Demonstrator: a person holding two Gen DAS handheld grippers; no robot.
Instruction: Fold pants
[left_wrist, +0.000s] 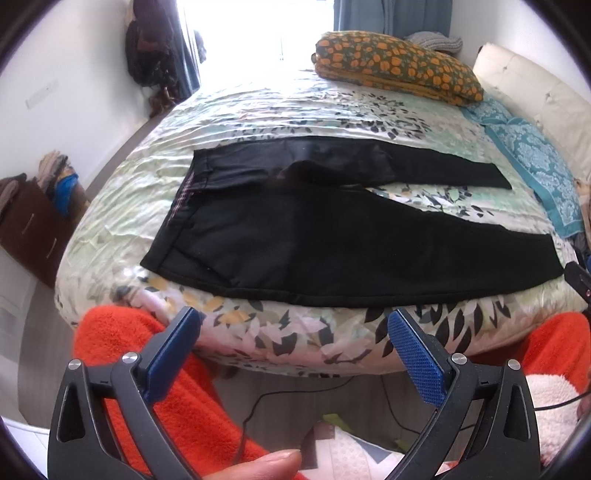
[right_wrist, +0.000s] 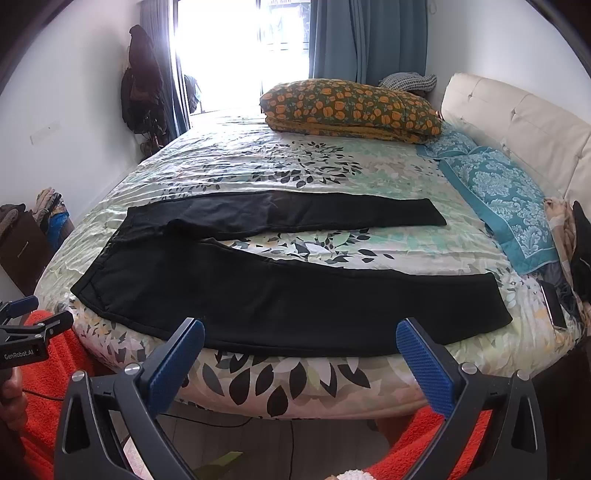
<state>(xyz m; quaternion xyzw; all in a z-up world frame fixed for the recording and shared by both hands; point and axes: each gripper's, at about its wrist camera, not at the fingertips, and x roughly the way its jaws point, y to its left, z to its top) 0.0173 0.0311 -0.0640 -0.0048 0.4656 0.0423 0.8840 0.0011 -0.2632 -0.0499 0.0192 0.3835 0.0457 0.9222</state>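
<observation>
Pants lie flat along the bed's near edge, long axis running left-right, waistband at the left end, legs splayed toward the headboard side. Left gripper sits nearer the waistband, right gripper nearer the cuffs. Both hover short of the edge, jaws wide apart, holding nothing.

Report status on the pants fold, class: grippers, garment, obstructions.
Left gripper open, right gripper open, both short of the bed. Black pants flat, legs spread, unfolded. Nothing on them.
</observation>
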